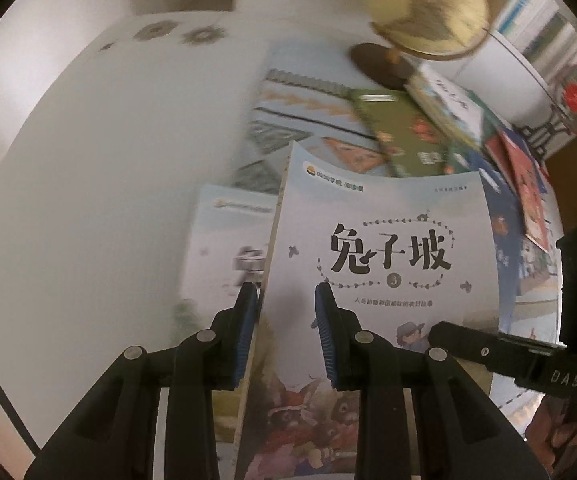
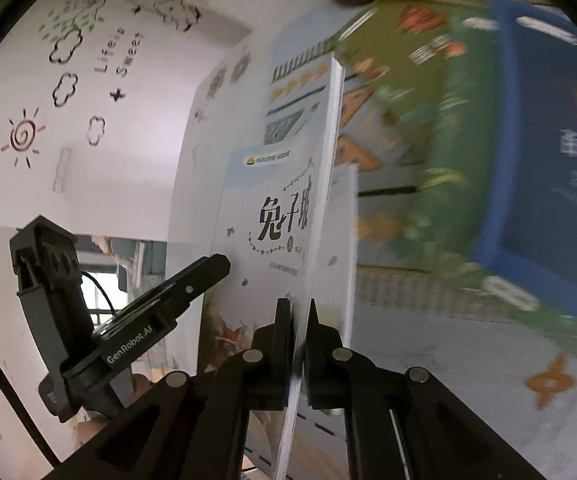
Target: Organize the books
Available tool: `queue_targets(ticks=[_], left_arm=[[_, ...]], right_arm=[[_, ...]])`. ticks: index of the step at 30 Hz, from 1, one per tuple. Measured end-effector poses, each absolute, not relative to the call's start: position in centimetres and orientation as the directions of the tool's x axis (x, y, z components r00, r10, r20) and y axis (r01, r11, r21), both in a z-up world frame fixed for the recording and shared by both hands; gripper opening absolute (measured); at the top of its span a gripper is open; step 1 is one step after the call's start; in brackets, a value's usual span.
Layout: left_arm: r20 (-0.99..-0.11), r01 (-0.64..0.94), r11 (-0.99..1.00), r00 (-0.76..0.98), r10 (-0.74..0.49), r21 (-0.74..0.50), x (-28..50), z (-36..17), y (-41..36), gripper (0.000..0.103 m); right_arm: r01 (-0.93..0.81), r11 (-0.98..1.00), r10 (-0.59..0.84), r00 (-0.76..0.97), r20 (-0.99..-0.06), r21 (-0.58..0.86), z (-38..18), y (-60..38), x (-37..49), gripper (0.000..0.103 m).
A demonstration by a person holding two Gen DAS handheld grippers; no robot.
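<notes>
Right gripper point(image 2: 299, 308) clamped on pale book point(image 2: 272, 216), page edge between jaws. Left gripper point(image 1: 286, 300) clamped on same book's spine edge, cover facing up. Book held above table point(image 1: 88, 160); green book point(image 1: 408, 136), blue book point(image 2: 548, 160), globe point(image 1: 428, 8) beyond.

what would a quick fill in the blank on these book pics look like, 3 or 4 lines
1. Both grippers hold the same pale book, whose cover shows the circled number ____.
2. The right gripper clamps the book's ____ edge.
3. Behind the scattered books stands a tan ____ on a dark round base.
4. The wall drawing in red is a spiral ____.

Missing words: 3; page; globe; sun
</notes>
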State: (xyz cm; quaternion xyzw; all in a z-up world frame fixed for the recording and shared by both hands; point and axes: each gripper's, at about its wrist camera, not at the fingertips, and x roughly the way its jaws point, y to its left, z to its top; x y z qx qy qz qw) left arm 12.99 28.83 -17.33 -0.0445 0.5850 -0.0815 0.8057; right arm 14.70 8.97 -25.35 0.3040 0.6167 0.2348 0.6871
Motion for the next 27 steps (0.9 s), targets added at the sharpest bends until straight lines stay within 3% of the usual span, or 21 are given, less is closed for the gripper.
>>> queue_targets(ticks=[8,27], left_arm=[[-0.944,0.043,0.981,0.266,-0.195,-0.191,13.0,-19.8,33.0,0.026],[-0.96,-0.007,0.983,0.216,-0.179,-0.185,13.2,-23.1,34.3,0.026]], right_arm=[[0.075,0.706,0.698,0.094,-0.71,0.704,-28.0,11.6,14.8,0.005],[0.134,0.74,0.656,0.077,-0.751,0.659,-30.8,13.2,15.2,0.008]])
